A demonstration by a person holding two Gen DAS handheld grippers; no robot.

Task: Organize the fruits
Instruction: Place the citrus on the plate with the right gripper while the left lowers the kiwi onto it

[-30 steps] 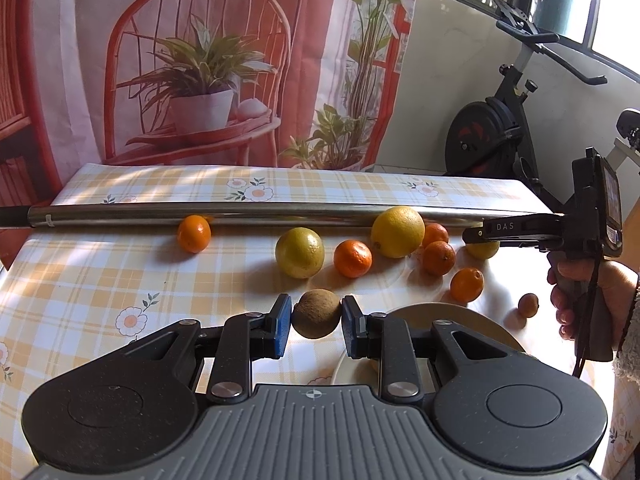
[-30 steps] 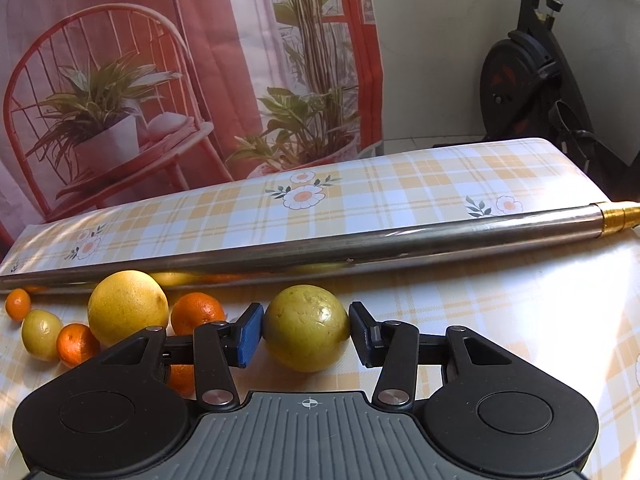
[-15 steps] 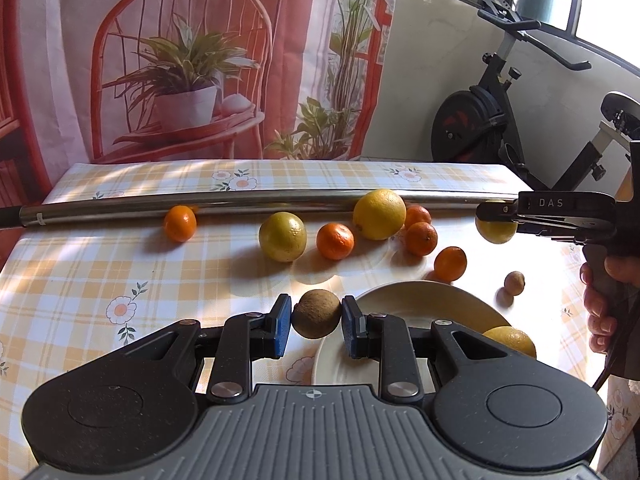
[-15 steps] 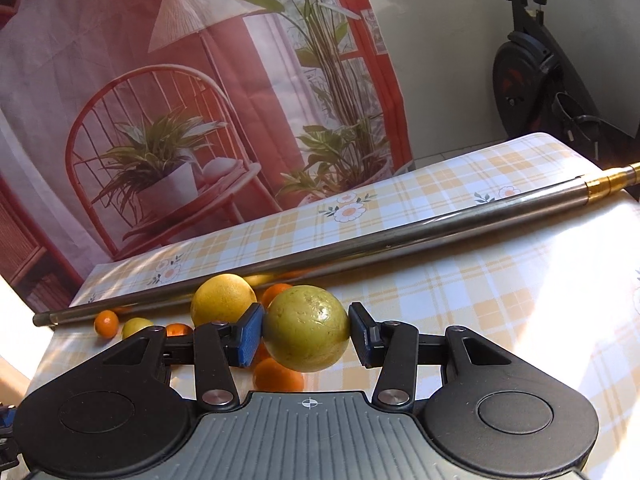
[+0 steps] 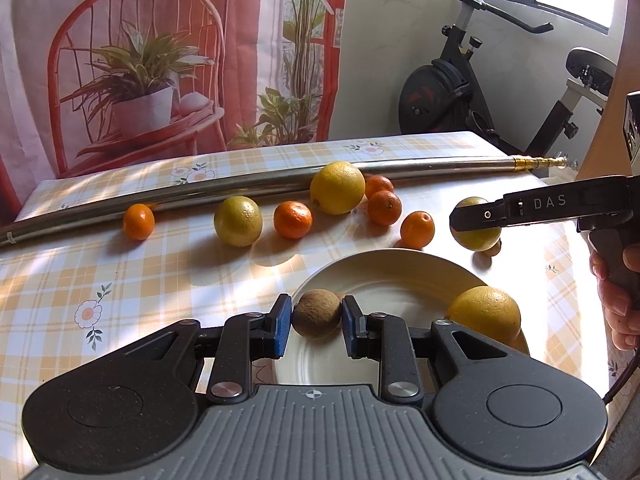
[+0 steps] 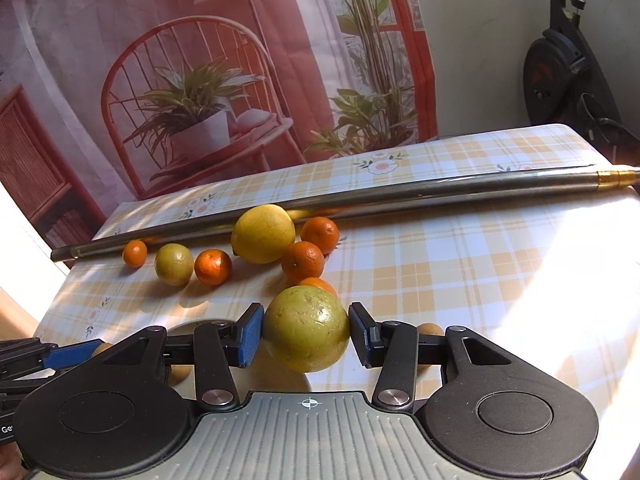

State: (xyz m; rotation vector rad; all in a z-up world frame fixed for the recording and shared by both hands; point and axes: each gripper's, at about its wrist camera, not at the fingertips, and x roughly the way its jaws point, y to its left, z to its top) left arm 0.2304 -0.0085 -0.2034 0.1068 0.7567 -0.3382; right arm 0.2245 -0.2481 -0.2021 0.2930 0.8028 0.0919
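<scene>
My left gripper (image 5: 316, 325) is shut on a small brown round fruit (image 5: 316, 312), held over the near left part of a white plate (image 5: 396, 272). A yellow citrus (image 5: 484, 312) lies on the plate's right side. My right gripper (image 6: 306, 336) is shut on a yellow-green fruit (image 6: 306, 328), lifted off the table. From the left wrist view that gripper (image 5: 460, 220) and its fruit (image 5: 476, 238) hang just beyond the plate's far right rim. Loose on the table are a large yellow citrus (image 5: 338, 188), a yellow-green citrus (image 5: 238, 221) and several mandarins (image 5: 292, 220).
A long metal pole (image 5: 240, 194) lies across the checked tablecloth behind the fruit. A second small brown fruit (image 6: 430, 329) sits on the table under my right gripper. A person's hand (image 5: 616, 292) grips the right handle. An exercise bike (image 5: 460, 92) stands past the table's far right corner.
My left gripper has carried the brown fruit back and right, over the plate. My right gripper has lifted the yellow-green fruit and moved it toward the plate.
</scene>
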